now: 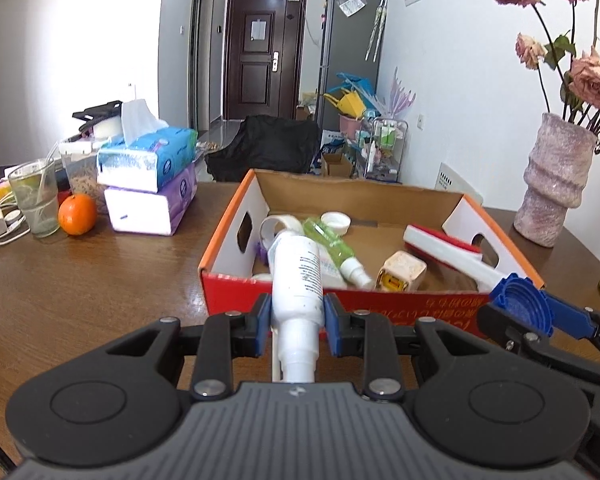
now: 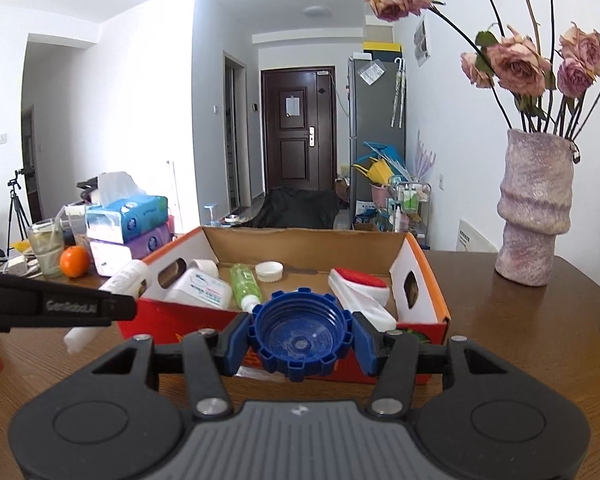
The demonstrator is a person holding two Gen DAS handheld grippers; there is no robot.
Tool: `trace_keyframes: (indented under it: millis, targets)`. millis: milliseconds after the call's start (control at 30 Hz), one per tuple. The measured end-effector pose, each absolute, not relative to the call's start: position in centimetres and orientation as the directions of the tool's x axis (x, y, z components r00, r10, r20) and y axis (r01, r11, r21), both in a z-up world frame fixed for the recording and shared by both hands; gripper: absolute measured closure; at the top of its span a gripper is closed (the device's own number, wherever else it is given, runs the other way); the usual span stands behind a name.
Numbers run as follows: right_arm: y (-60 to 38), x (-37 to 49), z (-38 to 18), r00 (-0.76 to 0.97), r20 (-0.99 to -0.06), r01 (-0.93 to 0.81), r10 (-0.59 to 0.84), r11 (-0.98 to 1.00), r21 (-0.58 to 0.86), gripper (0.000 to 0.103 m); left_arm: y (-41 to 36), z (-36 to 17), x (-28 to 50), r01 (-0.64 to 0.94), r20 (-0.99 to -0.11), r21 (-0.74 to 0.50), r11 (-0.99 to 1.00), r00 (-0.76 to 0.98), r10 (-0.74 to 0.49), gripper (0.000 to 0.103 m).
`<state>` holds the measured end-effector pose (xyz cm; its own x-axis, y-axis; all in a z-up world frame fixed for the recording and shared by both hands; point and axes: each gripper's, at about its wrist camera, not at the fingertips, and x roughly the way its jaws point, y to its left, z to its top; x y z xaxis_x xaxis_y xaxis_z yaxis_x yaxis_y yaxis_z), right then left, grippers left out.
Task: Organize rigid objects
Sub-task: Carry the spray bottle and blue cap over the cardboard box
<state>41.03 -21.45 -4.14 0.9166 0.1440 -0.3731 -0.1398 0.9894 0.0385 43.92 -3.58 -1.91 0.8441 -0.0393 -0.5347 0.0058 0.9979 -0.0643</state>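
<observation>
Presently, on the desk (image 1: 80, 300): box (image 1: 380, 304) just ahead of both tools, already holding bottles, a cap and a brush. Left hand-held gripper (image 1: 296, 312) clenched on white bottle (image 1: 298, 276), long axis pointing away over the near wall. Right hand-held gripper (image 2: 300, 336) grips blue cap (image 2: 300, 334), equally near. Near wall must be cleared; vase (image 2: 534, 208) far right, well apart.
</observation>
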Motion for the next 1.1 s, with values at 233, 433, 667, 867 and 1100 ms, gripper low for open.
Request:
trace_keyframes:
  millis: [233, 433, 667, 867, 1100]
  targets:
    - [-21.1, 41.4, -3.3, 0.926, -0.351, -0.137, 0.140, 0.990, 0.033, 0.051, -4.0, -1.4, 45.3, 0.003, -0.520, -0.076, 0.997, 0.853, -0.042, 0.074]
    - [-21.0, 42.7, -3.1, 0.930, -0.344, -0.125, 0.130, 0.991, 0.037, 0.051, -4.1, -0.8, 46.7, -0.002, -0.504, -0.088, 0.996, 0.863, -0.042, 0.074]
    - [-21.4, 44.7, -2.9, 0.933, -0.340, -0.107, 0.117, 0.993, 0.047, 0.051, -4.3, -0.6, 48.7, -0.003, -0.497, -0.092, 0.996, 0.867, -0.043, 0.074]
    - [-21.3, 46.4, -2.9, 0.935, -0.337, -0.100, 0.109, 0.994, 0.046, 0.051, -4.6, -0.5, 50.4, -0.003, -0.490, -0.093, 0.996, 0.871, -0.043, 0.074]
    - [-21.1, 48.7, -2.8, 0.936, -0.338, -0.088, 0.096, 0.995, 0.039, 0.051, -5.2, -0.5, 52.6, 0.002, -0.483, -0.086, 0.996, 0.875, -0.043, 0.074]
